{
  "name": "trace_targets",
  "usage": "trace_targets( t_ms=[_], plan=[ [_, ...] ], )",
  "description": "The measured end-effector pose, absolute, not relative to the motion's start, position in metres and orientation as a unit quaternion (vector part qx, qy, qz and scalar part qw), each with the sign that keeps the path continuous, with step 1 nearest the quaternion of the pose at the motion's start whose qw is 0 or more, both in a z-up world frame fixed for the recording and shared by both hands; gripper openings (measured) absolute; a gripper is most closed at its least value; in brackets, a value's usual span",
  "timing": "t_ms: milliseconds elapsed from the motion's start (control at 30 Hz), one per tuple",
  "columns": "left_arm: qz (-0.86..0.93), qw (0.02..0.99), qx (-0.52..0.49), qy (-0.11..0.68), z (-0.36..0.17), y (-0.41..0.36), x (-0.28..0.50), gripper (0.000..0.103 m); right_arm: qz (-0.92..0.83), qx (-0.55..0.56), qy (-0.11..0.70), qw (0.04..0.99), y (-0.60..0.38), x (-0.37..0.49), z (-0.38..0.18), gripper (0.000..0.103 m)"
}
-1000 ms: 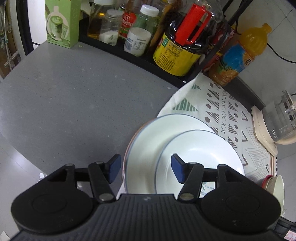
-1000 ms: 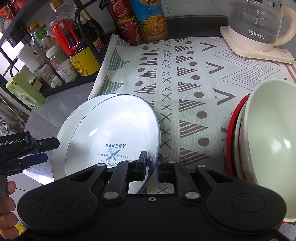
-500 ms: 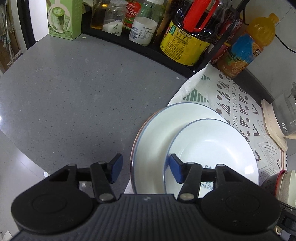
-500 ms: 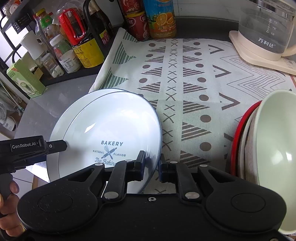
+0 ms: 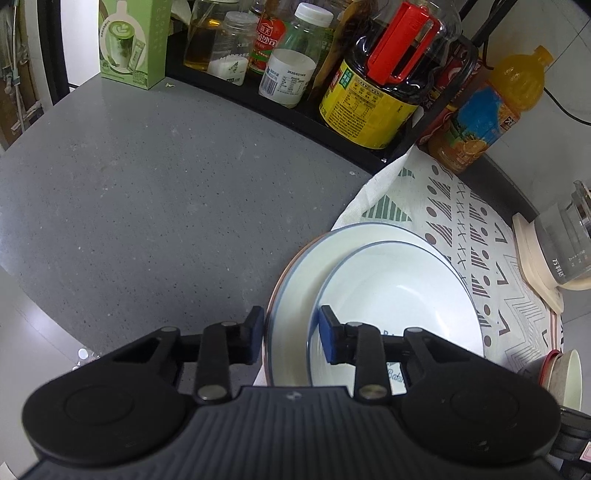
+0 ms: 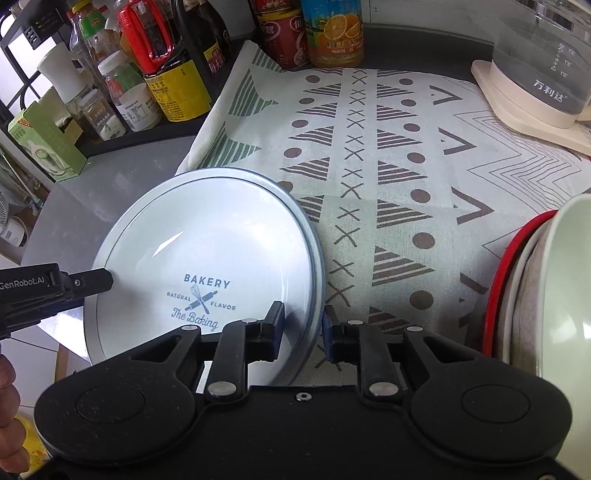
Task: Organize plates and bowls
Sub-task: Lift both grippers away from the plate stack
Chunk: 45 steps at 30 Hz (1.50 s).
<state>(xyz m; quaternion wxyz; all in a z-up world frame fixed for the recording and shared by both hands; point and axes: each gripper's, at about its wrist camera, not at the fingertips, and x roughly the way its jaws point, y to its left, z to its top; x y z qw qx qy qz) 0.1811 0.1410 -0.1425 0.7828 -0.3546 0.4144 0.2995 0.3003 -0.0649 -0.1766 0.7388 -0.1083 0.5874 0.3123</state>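
Two plates, stacked: my right hand-held gripper (image 6: pixel 303 328) straddles the bakery plate (image 6: pixel 207 258) rim, unclamped — left hand-held gripper (image 5: pixel 290 332) spread around the opposite rim.

The patterned cloth (image 6: pixel 388 177) is the landmark, spread over the right part of the desk (image 5: pixel 147 184). On the cloth's left edge sit two stacked plates (image 6: pixel 207 254), partly overhanging onto the bare desk. Behind the cloth's left corner stands a rack of bottles and jars (image 6: pixel 147 74); directly behind the cloth are a juice bottle (image 6: pixel 334 29) and a can (image 6: pixel 282 33). A kettle (image 6: pixel 543 62) stands on the cloth's far right corner. Nested bowls (image 6: pixel 554 295) lie at its right edge.
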Motion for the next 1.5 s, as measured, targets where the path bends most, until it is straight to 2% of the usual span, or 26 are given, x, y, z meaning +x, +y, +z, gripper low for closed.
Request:
trace_targets(
  t_ms=[133, 333, 400, 467, 567, 600, 667, 733, 867, 1067, 1233, 1500],
  plan=[
    [0.300, 0.782, -0.354, 0.416, -0.142, 0.142, 0.181, 0.026, 0.310, -0.101, 0.594, 0.735, -0.065, 0.301, -0.178, 0.024],
    [0.307, 0.778, -0.344, 0.428, -0.140, 0.144, 0.184, 0.027, 0.310, -0.082, 0.596, 0.736, -0.070, 0.301, -0.172, 0.029],
    [0.307, 0.779, -0.338, 0.430, -0.136, 0.143, 0.185, 0.031, 0.313, -0.070, 0.597, 0.736, -0.071, 0.302, -0.166, 0.036],
    [0.302, 0.778, -0.345, 0.429, -0.132, 0.143, 0.184, 0.033, 0.320, -0.061, 0.589, 0.740, -0.073, 0.301, -0.157, 0.050],
    [0.294, 0.776, -0.350, 0.435, -0.123, 0.141, 0.183, 0.046, 0.330, -0.045, 0.581, 0.743, -0.076, 0.299, -0.143, 0.058],
    [0.293, 0.776, -0.350, 0.436, -0.119, 0.139, 0.181, 0.053, 0.334, -0.041, 0.579, 0.743, -0.076, 0.297, -0.138, 0.061],
    [0.289, 0.781, -0.344, 0.433, -0.112, 0.135, 0.178, 0.064, 0.340, -0.035, 0.568, 0.749, -0.079, 0.293, -0.130, 0.080],
    [0.288, 0.785, -0.334, 0.435, -0.104, 0.130, 0.174, 0.077, 0.340, -0.031, 0.554, 0.759, -0.082, 0.290, -0.121, 0.090],
    [0.269, 0.793, -0.313, 0.449, -0.093, 0.123, 0.168, 0.080, 0.338, -0.016, 0.533, 0.776, -0.091, 0.286, -0.104, 0.100],
    [0.256, 0.808, -0.292, 0.443, -0.074, 0.110, 0.153, 0.088, 0.337, 0.000, 0.512, 0.790, -0.104, 0.275, -0.082, 0.103],
    [0.243, 0.816, -0.276, 0.446, -0.062, 0.098, 0.145, 0.102, 0.333, 0.010, 0.502, 0.798, -0.115, 0.264, -0.070, 0.103],
    [0.226, 0.833, -0.258, 0.435, -0.045, 0.082, 0.134, 0.103, 0.324, 0.020, 0.475, 0.818, -0.139, 0.250, -0.046, 0.103]
  ],
)
